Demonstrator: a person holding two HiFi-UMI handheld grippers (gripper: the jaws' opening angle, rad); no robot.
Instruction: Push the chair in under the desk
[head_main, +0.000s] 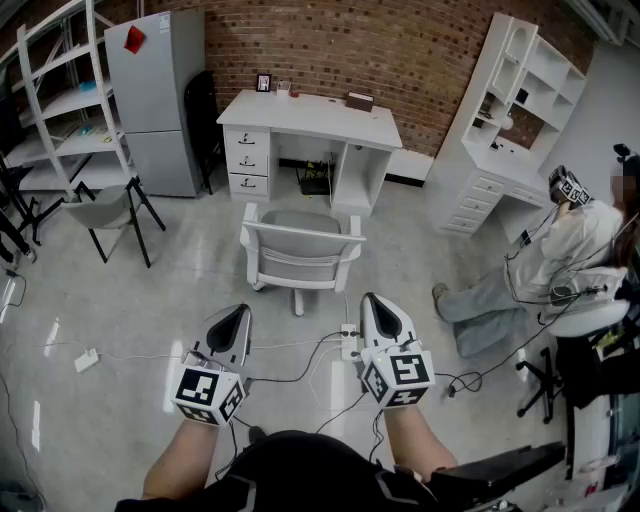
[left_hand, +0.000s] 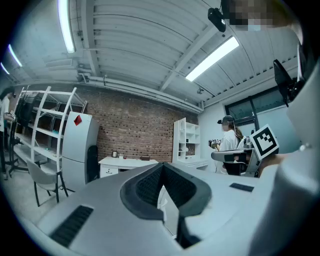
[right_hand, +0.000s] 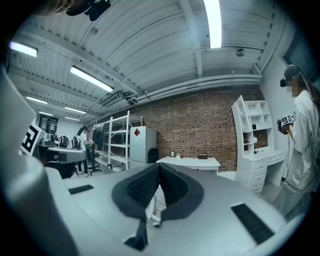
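Wires (head_main: 320, 348) and a power strip (head_main: 349, 342) are lying on the floor in front of the white chair (head_main: 300, 248), which is sitting at 12 o'clock, pulled out from the desk (head_main: 310, 118). The left gripper (head_main: 236, 318) and right gripper (head_main: 379, 308) are hanging side by side, jaws pinched together, holding nothing. A person (head_main: 560, 262) is sitting at 3 o'clock, a grey chair (head_main: 108, 208) at 10.

We are looking steeply down from head height, standing well back from the white desk (head_main: 308, 115) in the upper middle of the frame. On the left gripper (head_main: 238, 318) and right gripper (head_main: 378, 305), we are looking level, forward along the jaws. All three views are sharing that desk and the brick wall (head_main: 400, 45).
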